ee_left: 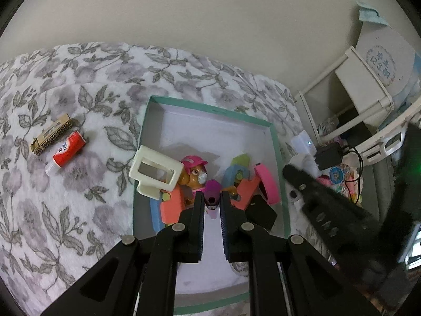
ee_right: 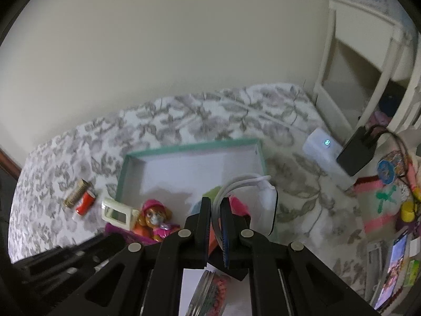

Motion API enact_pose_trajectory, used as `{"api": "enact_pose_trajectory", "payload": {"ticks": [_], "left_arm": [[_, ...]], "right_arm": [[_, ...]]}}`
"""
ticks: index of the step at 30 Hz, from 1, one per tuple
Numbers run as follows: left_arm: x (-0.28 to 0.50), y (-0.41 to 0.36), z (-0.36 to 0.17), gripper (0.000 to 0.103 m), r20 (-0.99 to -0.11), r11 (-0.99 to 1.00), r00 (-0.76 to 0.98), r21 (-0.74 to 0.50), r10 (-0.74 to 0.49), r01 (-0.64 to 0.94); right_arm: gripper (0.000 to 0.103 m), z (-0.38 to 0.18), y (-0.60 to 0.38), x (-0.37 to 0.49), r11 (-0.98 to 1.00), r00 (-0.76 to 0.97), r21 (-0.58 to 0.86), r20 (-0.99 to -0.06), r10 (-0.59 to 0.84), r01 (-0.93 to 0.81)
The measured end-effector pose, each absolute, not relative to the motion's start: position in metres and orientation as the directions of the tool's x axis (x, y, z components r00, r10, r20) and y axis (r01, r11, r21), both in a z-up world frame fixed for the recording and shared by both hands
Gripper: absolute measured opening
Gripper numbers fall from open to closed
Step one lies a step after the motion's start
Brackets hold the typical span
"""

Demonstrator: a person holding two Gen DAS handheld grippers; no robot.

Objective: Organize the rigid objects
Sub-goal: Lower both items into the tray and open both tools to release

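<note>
On the far left of the flowered grey-and-white bed cover (ee_left: 65, 184) lie two things not yet put away: a gold patterned rectangular box (ee_left: 52, 138) and, touching it, a small red-and-white tube with a white cap (ee_left: 67, 152). They are well apart from the shallow teal-rimmed cardboard box with a white floor (ee_left: 210, 109).

Inside that box, at its left wall, a cream plastic rectangular frame (ee_left: 155, 172) leans over the rim. Just beside it lies a brown toy pup figure in a pink cap (ee_left: 196, 171) among orange, blue and green flat plastic pieces (ee_left: 244, 189).

The left tool (ee_left: 212, 200) hangs over the box with its jaws nearly together, clamped on a small purple-capped object (ee_left: 212, 193); what it is exactly I cannot tell. Its fingers point steeply down at the pile.

Further right, the right tool (ee_right: 215, 210) is pinched shut on a white looped cord (ee_right: 236, 183) joined to a white charger-like block with a dark edge (ee_right: 268, 210), which hangs over the box's right side.

Risks, as I judge them: the purple piece is held only at the fingertips and could twist out. Dropped onto the leaning frame or the pup, it could roll over the rim. The block dangles by its cord, so it may swing and knock the pieces or land outside the right wall. The two tools are close together over one box and could collide.
</note>
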State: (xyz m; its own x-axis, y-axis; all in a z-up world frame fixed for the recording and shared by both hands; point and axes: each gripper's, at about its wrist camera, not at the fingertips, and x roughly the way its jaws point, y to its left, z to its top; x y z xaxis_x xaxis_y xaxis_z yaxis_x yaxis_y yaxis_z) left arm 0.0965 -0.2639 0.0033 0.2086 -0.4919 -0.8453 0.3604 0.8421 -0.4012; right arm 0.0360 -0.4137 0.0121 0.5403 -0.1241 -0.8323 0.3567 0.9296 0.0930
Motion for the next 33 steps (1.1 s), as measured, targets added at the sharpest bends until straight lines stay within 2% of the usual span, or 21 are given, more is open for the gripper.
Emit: {"api": "enact_pose_trajectory", "payload": {"ticks": [7,24,30,33], "left_arm": [[0.107,-0.259,-0.010,0.012,-0.864,0.866,0.209,-0.381,-0.458,0.325],[0.113,-0.263,-0.033,0.011,-0.884,0.877,0.168,-0.377,-0.437,0.296],[0.116,-0.258,-0.028,0.015,-0.882,0.878,0.171,-0.381,-0.439,0.289],[0.118,-0.252,-0.024,0.020,-0.880,0.883,0.189,-0.378,-0.436,0.278]], "right_arm": [[0.008,-0.015,-0.402,0.050,0.945,0.495,0.082,-0.864,-0.091,0.317],[0.011,-0.021,-0.391,0.058,0.957,0.472,0.050,-0.877,-0.095,0.286],[0.012,-0.017,-0.387,0.059,0.959,0.469,0.033,-0.877,-0.108,0.282],[0.012,-0.014,-0.386,0.058,0.959,0.473,0.024,-0.873,-0.117,0.283]]}}
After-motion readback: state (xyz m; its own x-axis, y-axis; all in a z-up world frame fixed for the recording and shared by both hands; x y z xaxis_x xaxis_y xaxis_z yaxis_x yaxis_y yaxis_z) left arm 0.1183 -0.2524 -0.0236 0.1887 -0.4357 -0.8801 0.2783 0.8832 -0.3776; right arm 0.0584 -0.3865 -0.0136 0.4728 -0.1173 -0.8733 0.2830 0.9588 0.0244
